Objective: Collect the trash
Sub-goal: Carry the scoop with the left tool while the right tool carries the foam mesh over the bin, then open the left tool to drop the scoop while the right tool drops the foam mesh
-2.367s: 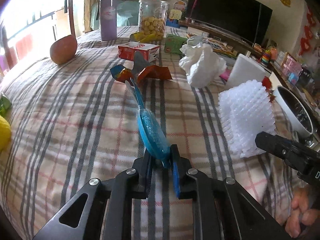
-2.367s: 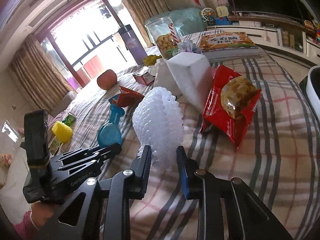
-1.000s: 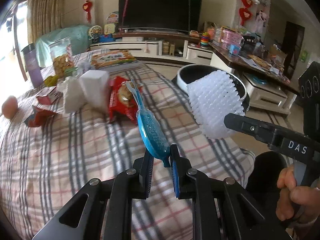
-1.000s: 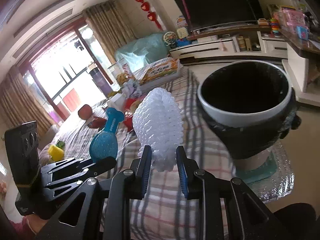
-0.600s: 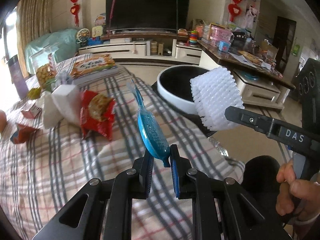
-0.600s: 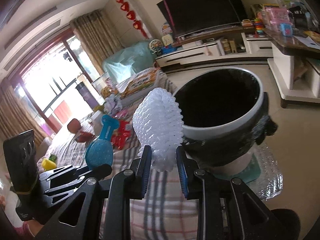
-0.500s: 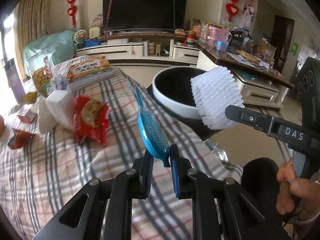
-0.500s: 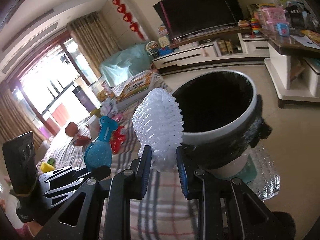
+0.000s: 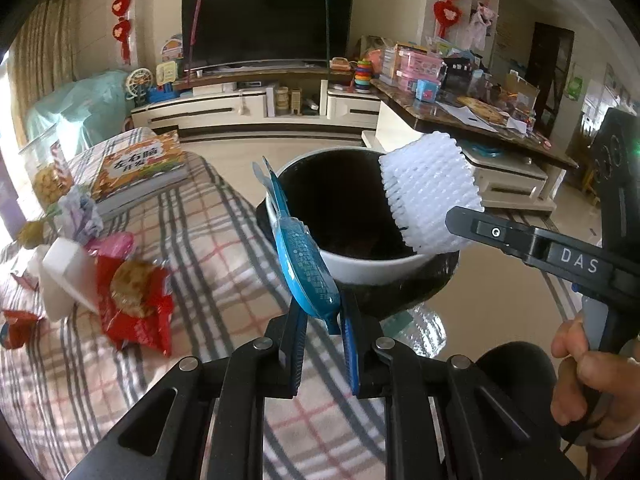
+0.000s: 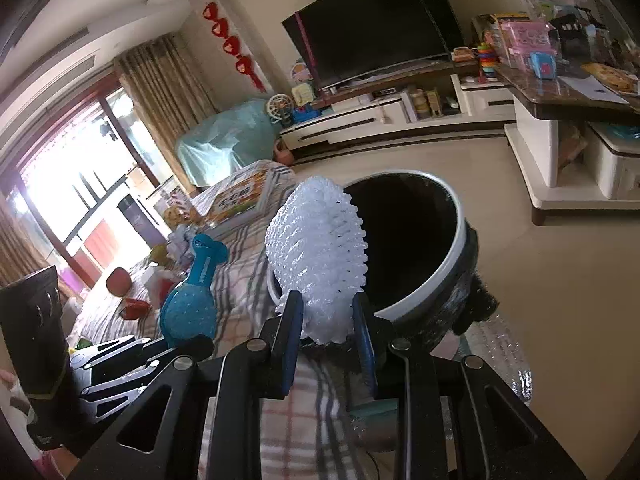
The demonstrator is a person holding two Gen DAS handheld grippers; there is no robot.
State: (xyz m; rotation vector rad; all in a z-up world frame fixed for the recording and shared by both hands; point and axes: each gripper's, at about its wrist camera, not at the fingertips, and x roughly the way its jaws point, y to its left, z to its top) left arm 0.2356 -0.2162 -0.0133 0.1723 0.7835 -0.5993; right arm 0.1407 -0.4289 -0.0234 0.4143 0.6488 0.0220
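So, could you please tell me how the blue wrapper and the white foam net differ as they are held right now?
The blue wrapper is flat, thin and smooth with a dotted print; the white foam net is bulky and open-meshed. The wrapper, pinched by its bottom tip in the left claw, is before the bin's near rim; the net, in the right claw, hangs at its mouth. Both are gripped and off the table.

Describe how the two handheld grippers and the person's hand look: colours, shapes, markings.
Both the left gripper and right gripper are matte black, with angular cut-out linkage arms joined by silver rivets. Their fingers are flat black plates lined with ribbed blue pads. The right gripper's side carries white "DAS" lettering. A bare hand grips its handle, a pinkish cuff at the wrist.
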